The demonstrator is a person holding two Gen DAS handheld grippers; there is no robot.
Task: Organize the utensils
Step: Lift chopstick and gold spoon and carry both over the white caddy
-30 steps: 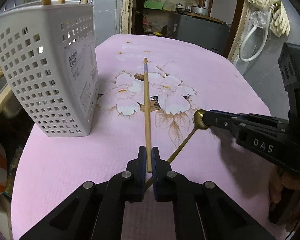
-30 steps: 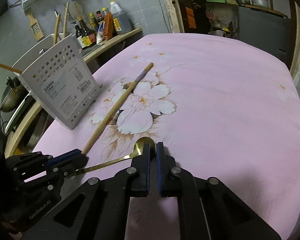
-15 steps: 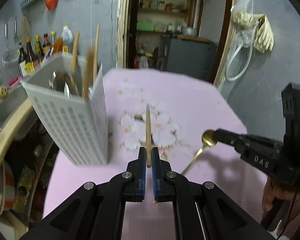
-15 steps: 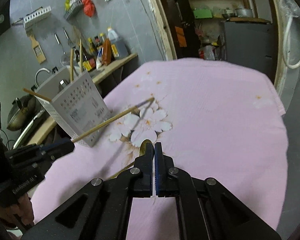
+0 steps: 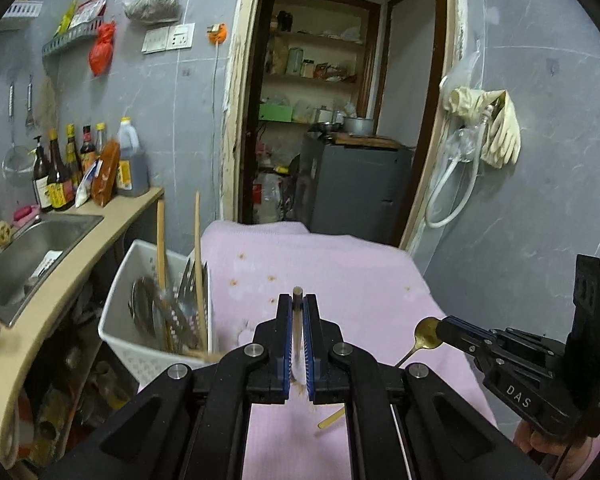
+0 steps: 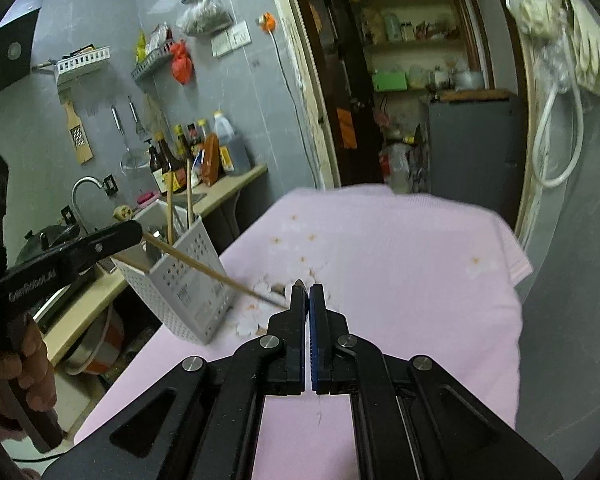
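A pink floral cloth [image 6: 400,264] covered the worktop [image 5: 340,280], and the white perforated utensil basket [image 6: 188,284] stood upright on it at about nine o'clock, near the left edge beside the sink counter.

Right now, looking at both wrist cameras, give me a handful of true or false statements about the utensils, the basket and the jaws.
1. The left gripper has its jaws shut on a wooden chopstick. True.
2. The right gripper holds a fork. False: a gold metal spoon.
3. The white perforated plastic basket is empty. False: it already holds utensils.
4. The chopstick lies flat on the pink flowered cloth. False: it is lifted.
5. The basket stands on the cloth. True.
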